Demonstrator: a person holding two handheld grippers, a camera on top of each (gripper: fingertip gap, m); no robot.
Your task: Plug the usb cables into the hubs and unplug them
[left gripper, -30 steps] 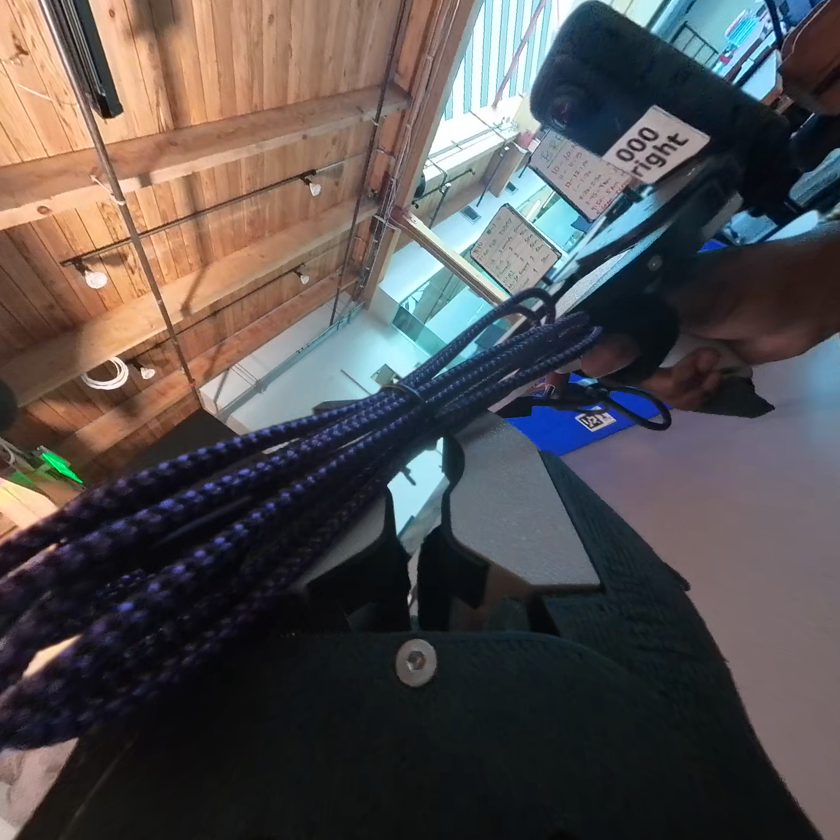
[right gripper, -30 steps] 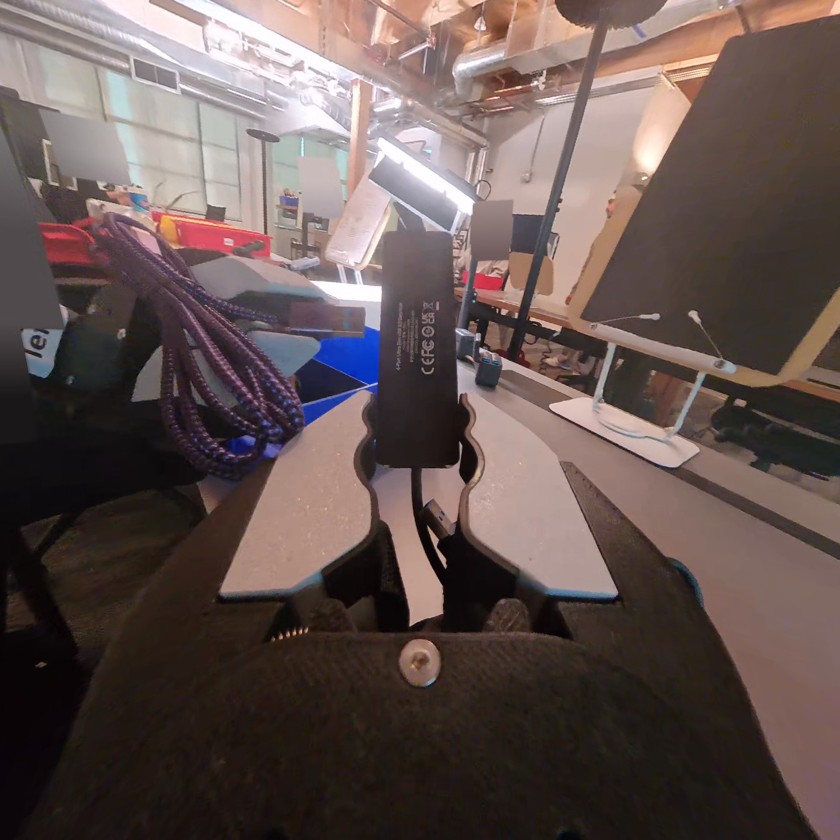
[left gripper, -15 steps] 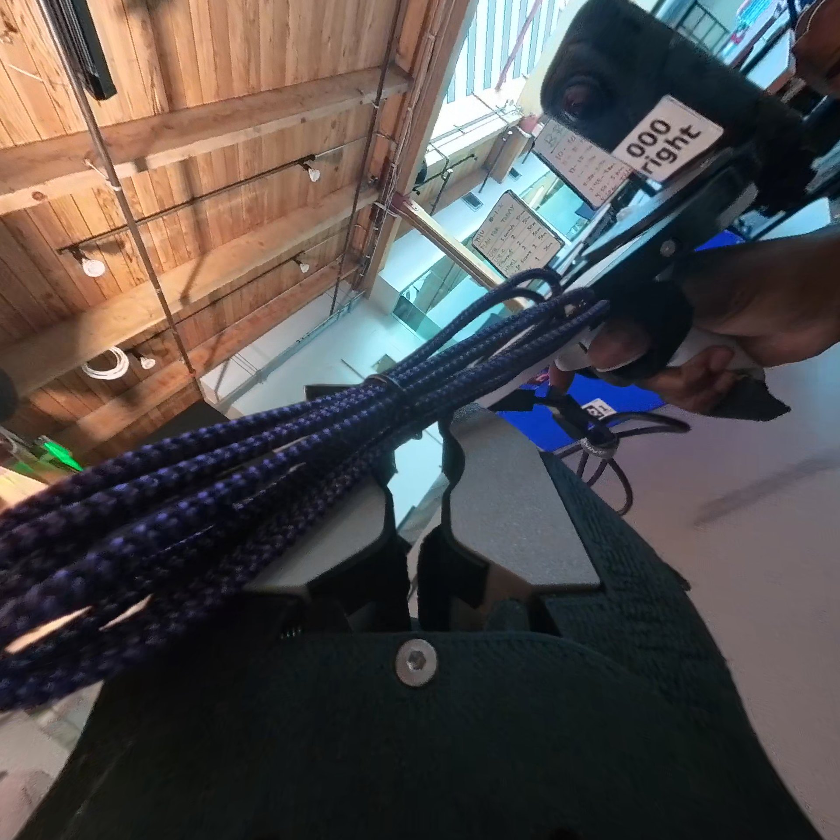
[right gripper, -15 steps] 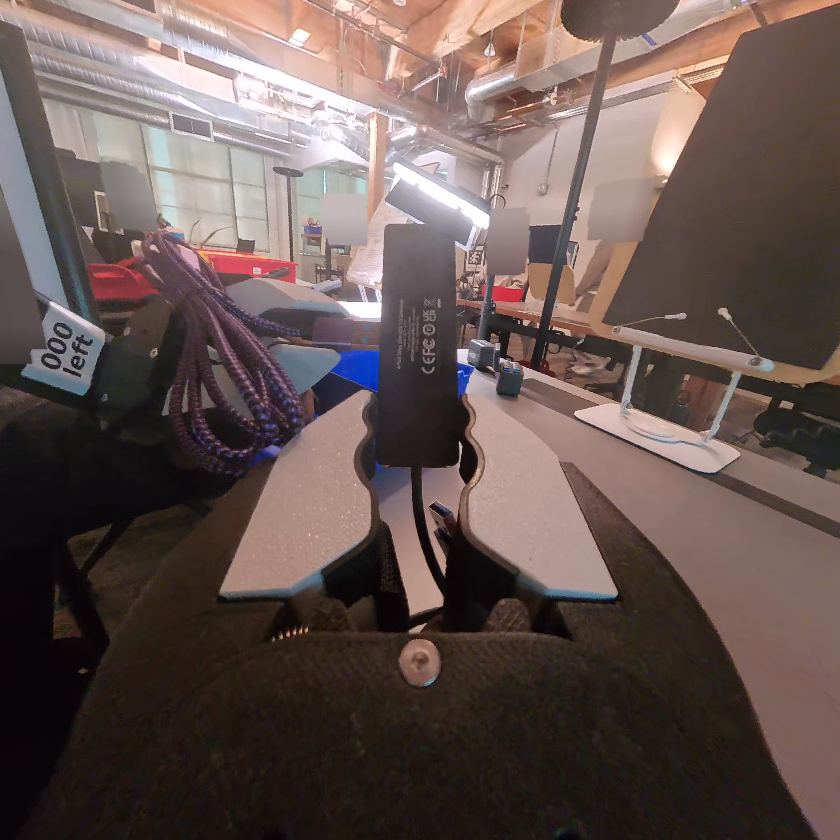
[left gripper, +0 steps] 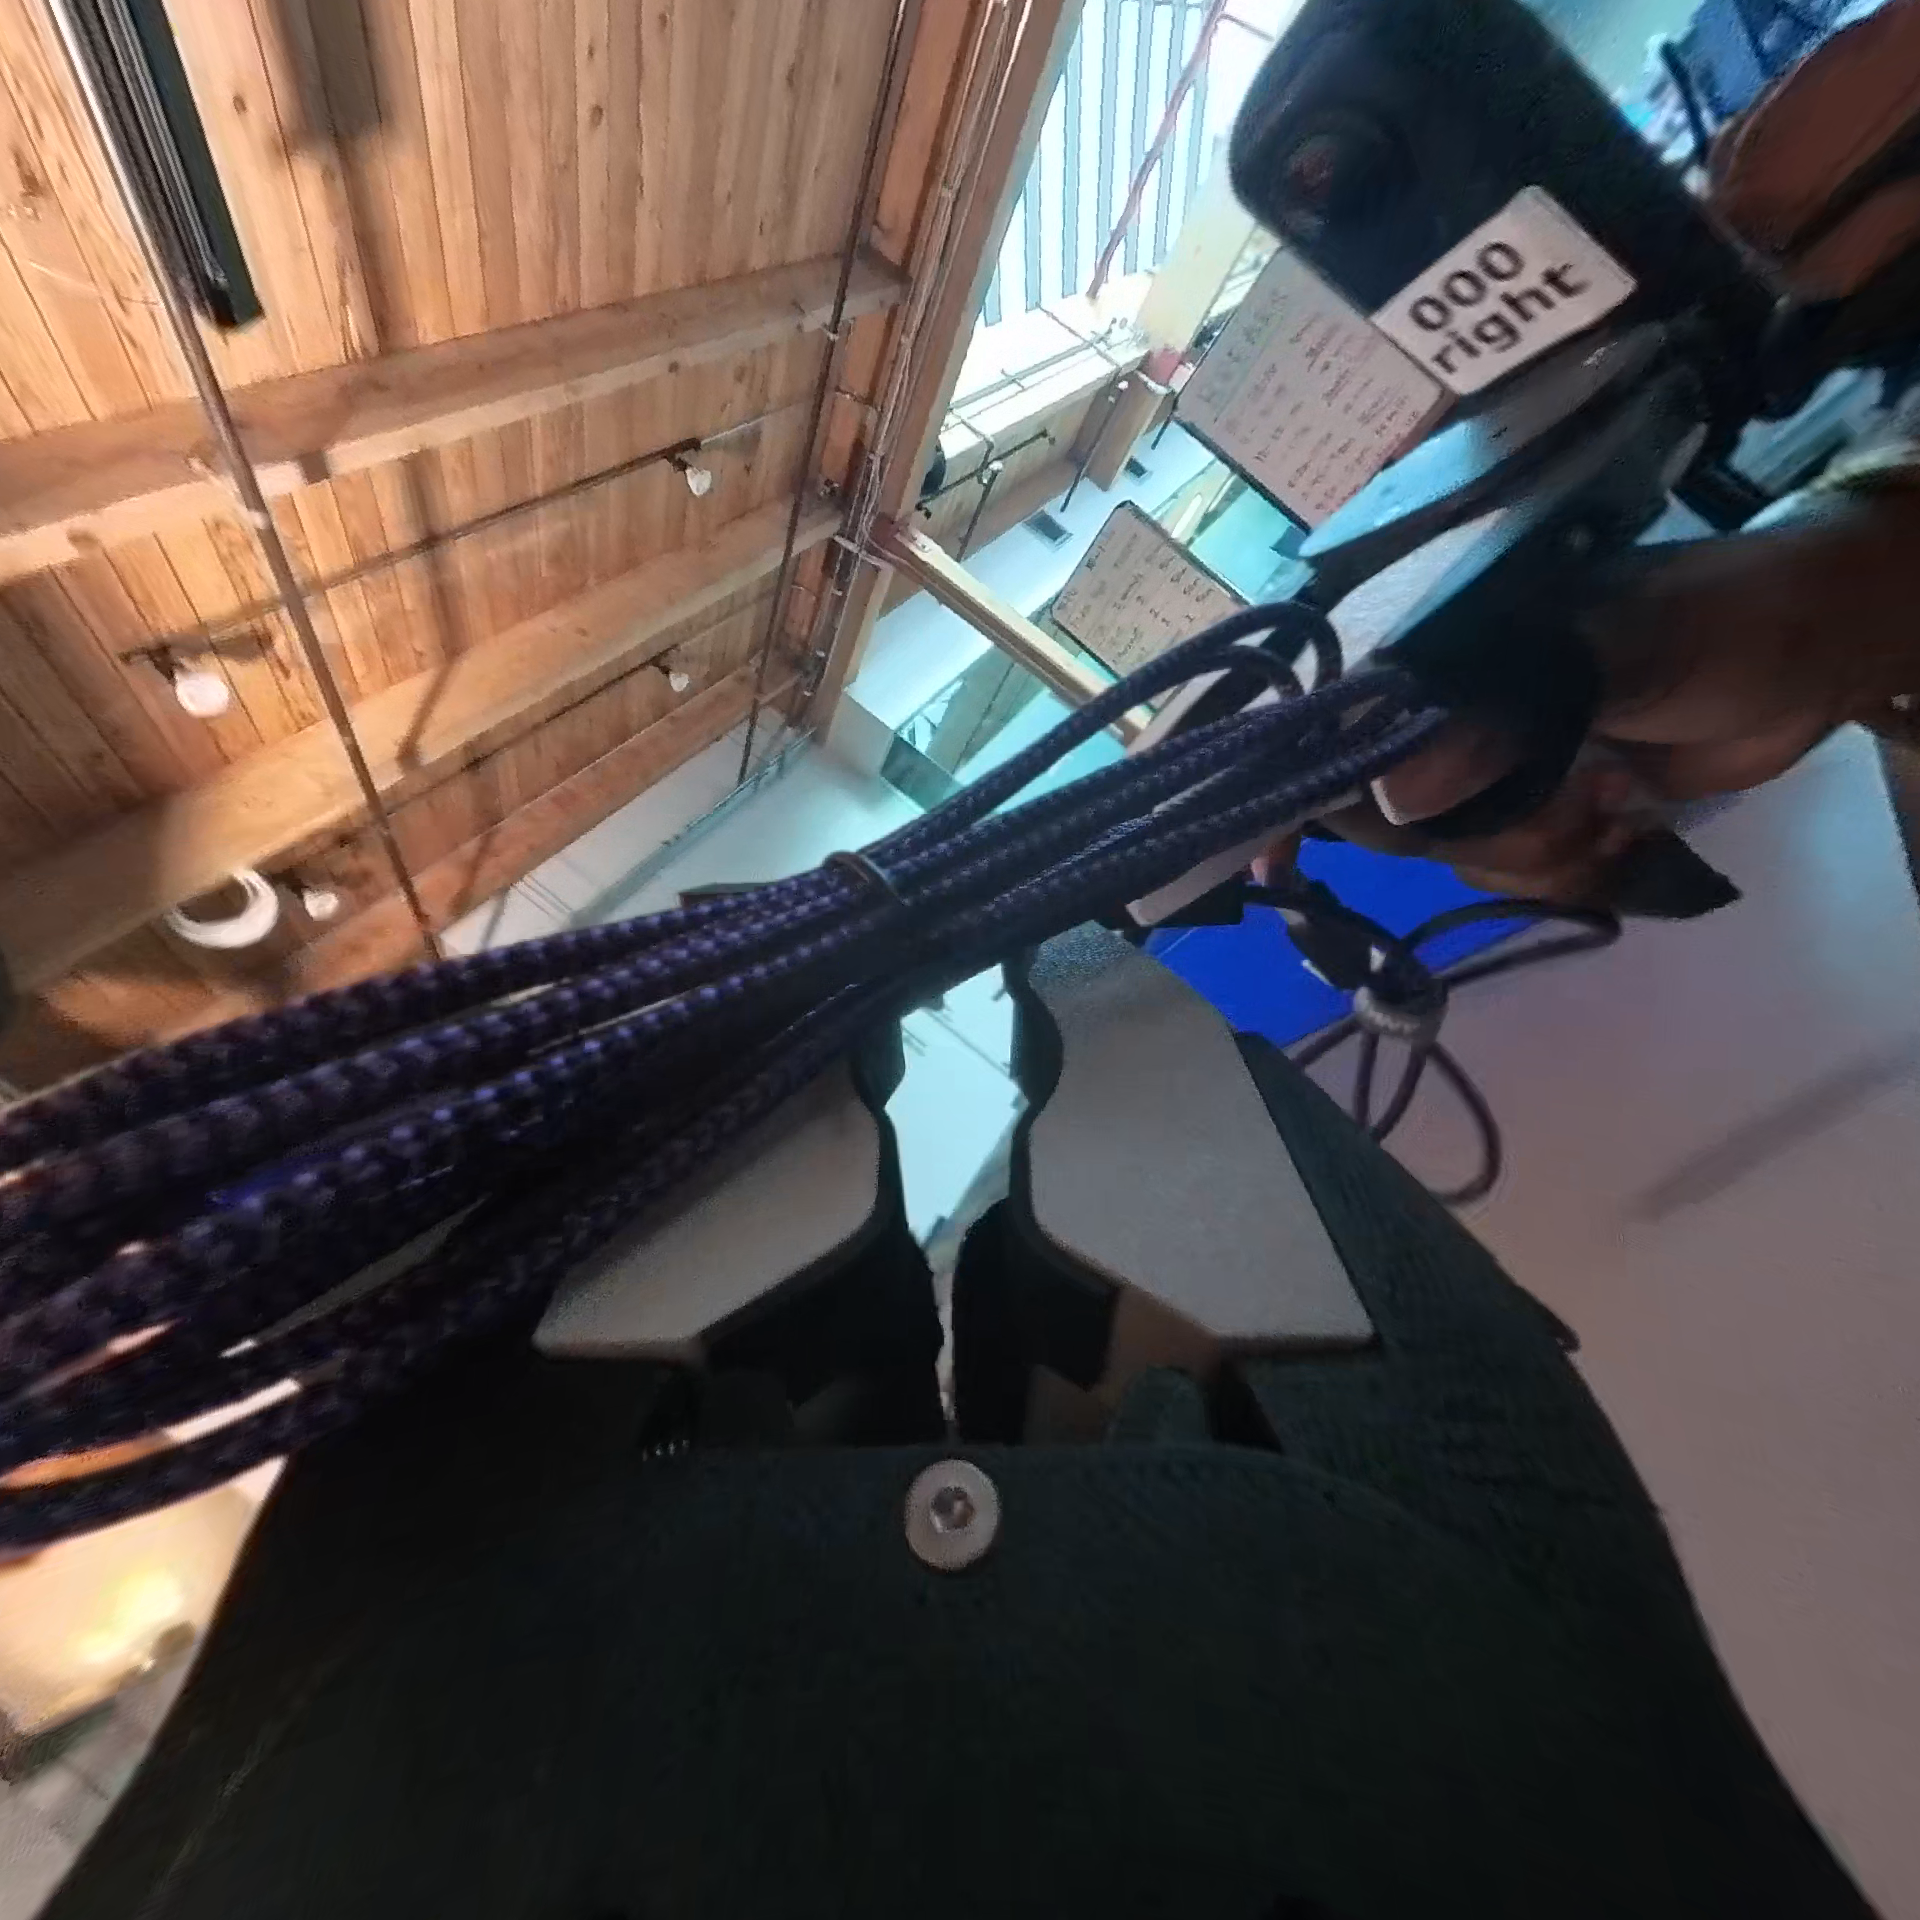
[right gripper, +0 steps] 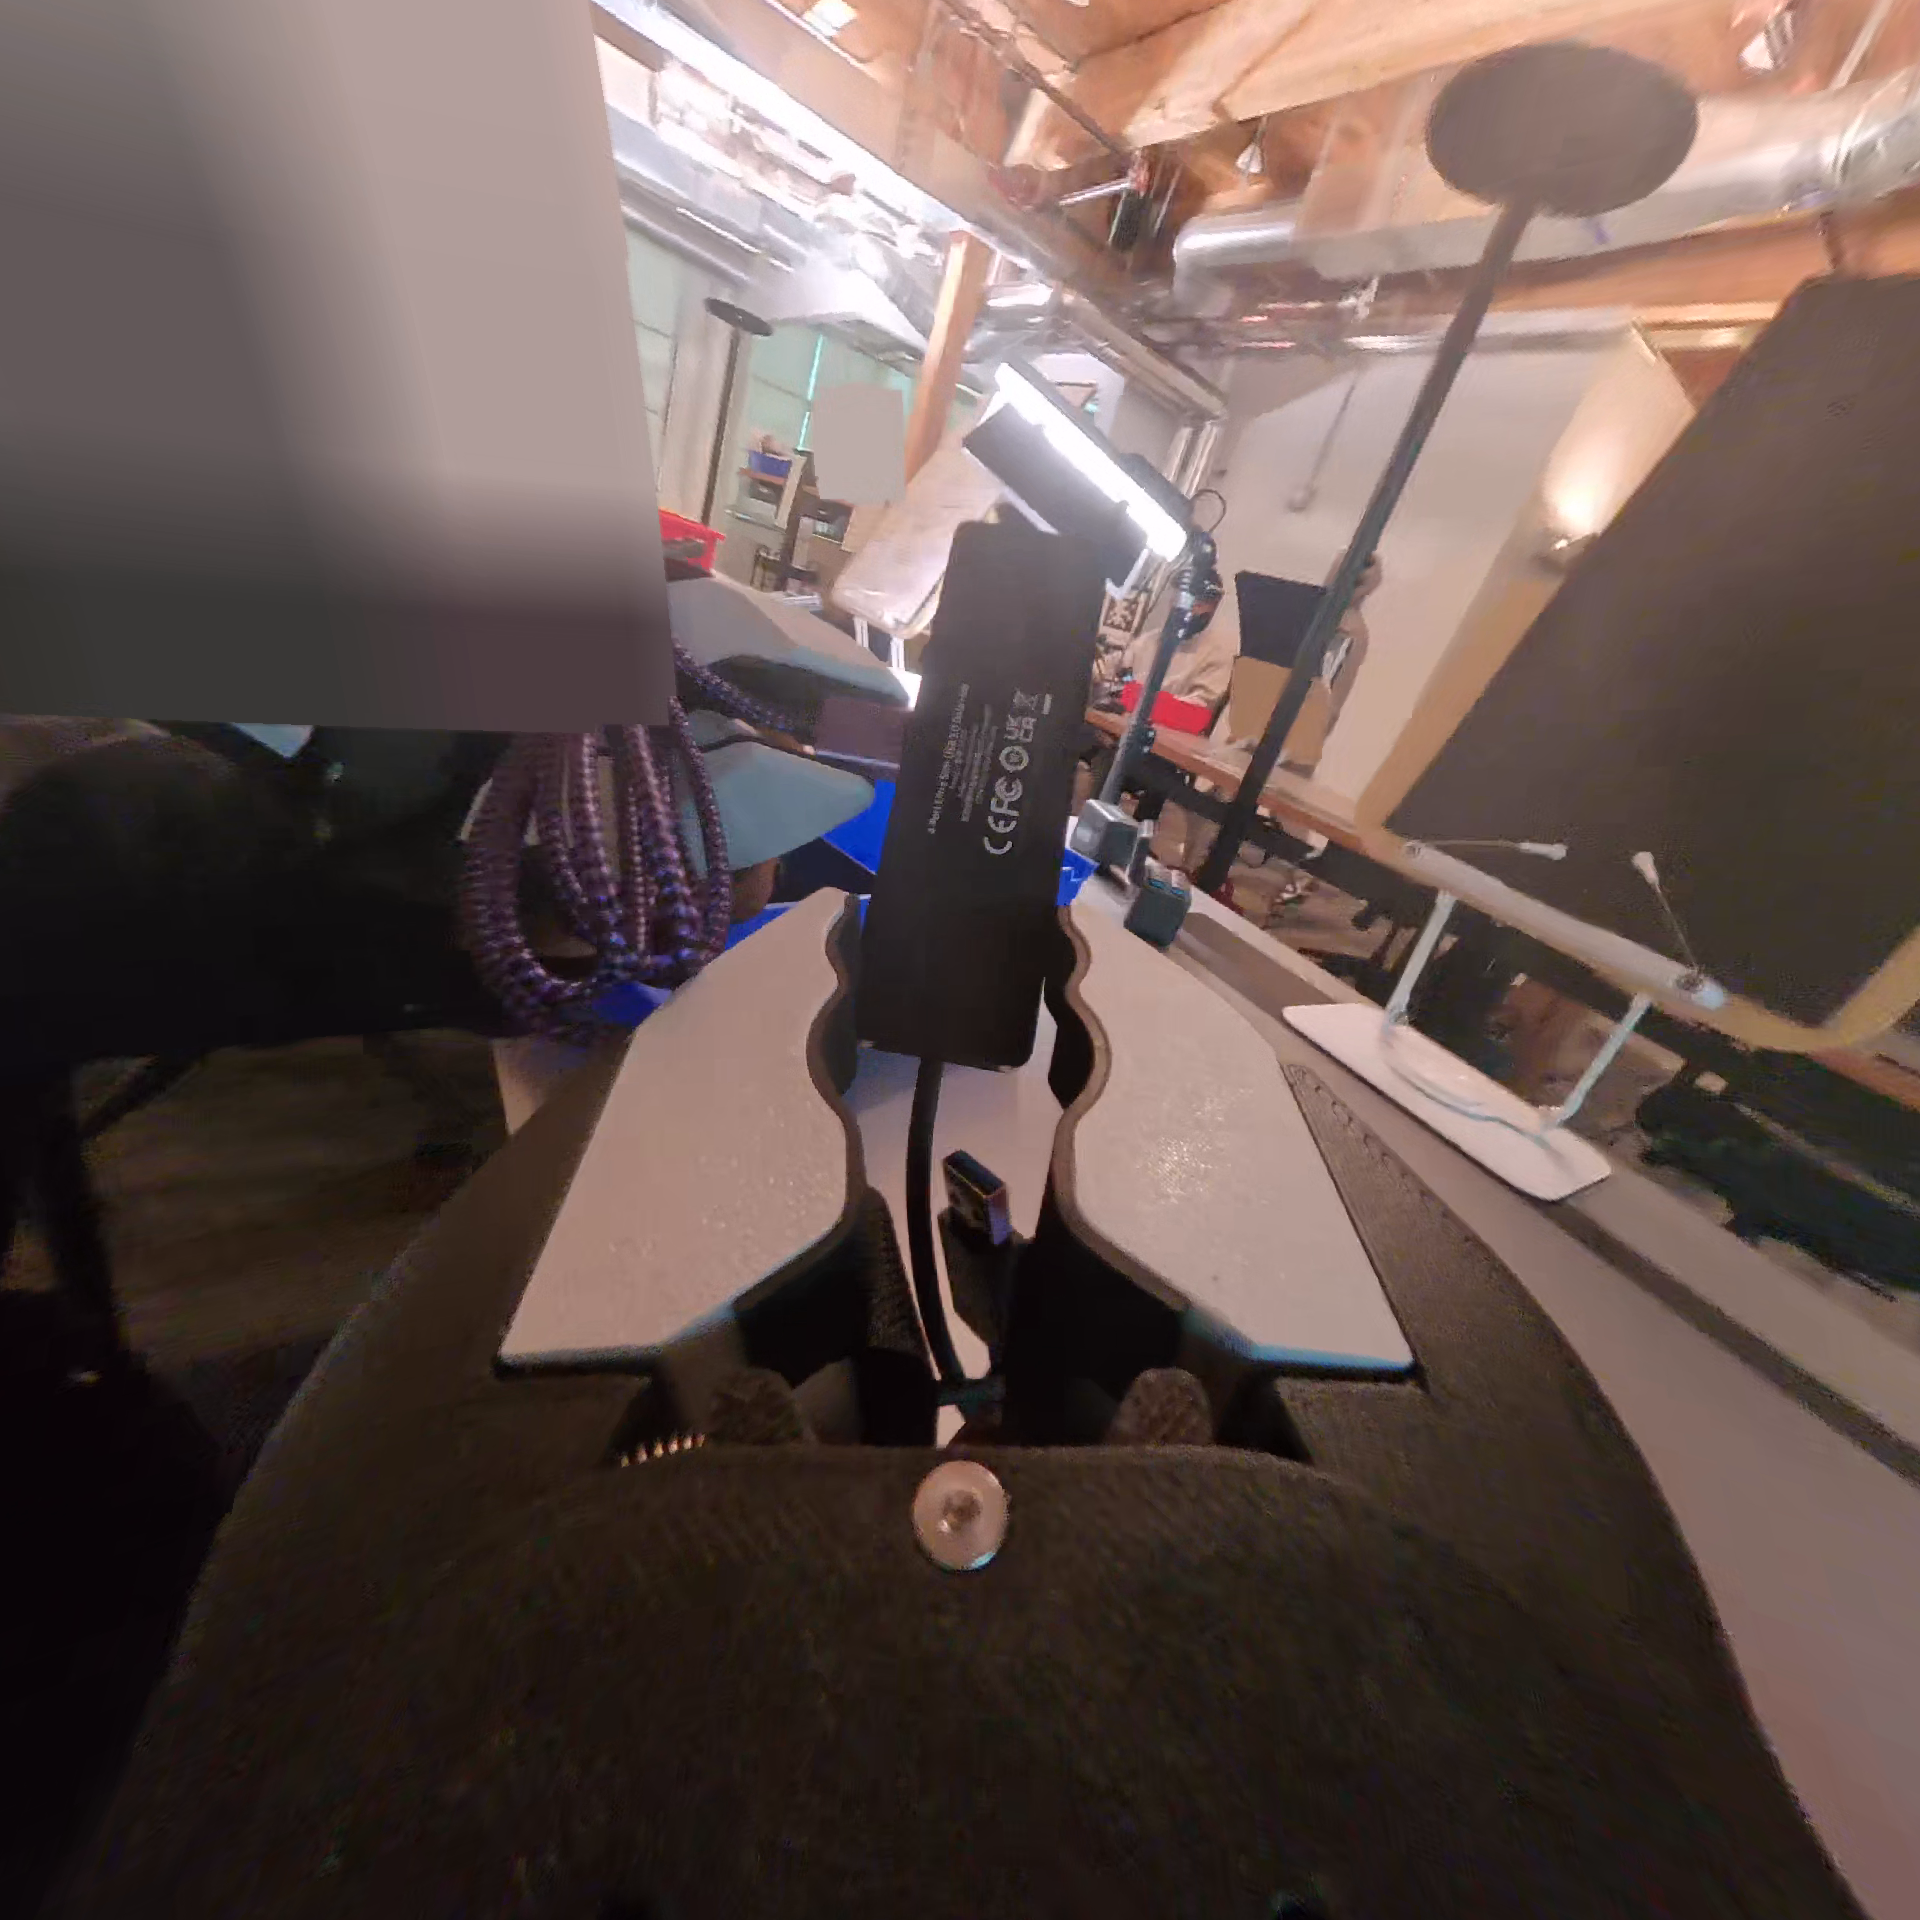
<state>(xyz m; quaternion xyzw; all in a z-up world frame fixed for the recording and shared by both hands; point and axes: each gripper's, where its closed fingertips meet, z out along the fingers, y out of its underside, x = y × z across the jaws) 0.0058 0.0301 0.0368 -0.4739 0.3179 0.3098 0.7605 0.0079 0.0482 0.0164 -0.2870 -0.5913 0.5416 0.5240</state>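
My right gripper (right gripper: 951, 966) is shut on a black USB hub (right gripper: 987, 790), which stands upright and leans slightly right. The hub's own black lead (right gripper: 925, 1174) hangs between the fingers, and its plug (right gripper: 979, 1195) is loose. My left gripper (left gripper: 956, 1029) is nearly shut, with a coiled purple braided USB cable (left gripper: 582, 1039) draped over its left finger. In the right wrist view the left gripper (right gripper: 831, 727) pinches the cable's dark plug (right gripper: 862, 727) just left of the hub's side; I cannot tell if they touch. The coil (right gripper: 613, 873) hangs below.
A hand (left gripper: 1714, 675) holds the right gripper (left gripper: 1455, 561) ahead of the left one. A blue bin (right gripper: 1075, 878) sits behind the hub on the grey table (right gripper: 1558, 1455). At the right are a white stand (right gripper: 1455, 1091) with a dark panel and a black pole (right gripper: 1351, 623). Less than 4 cm separates the two grippers' tips.
The left gripper with the cable plug has come closer to the hub's left side. The hub now leans to the right, and both views have tilted.
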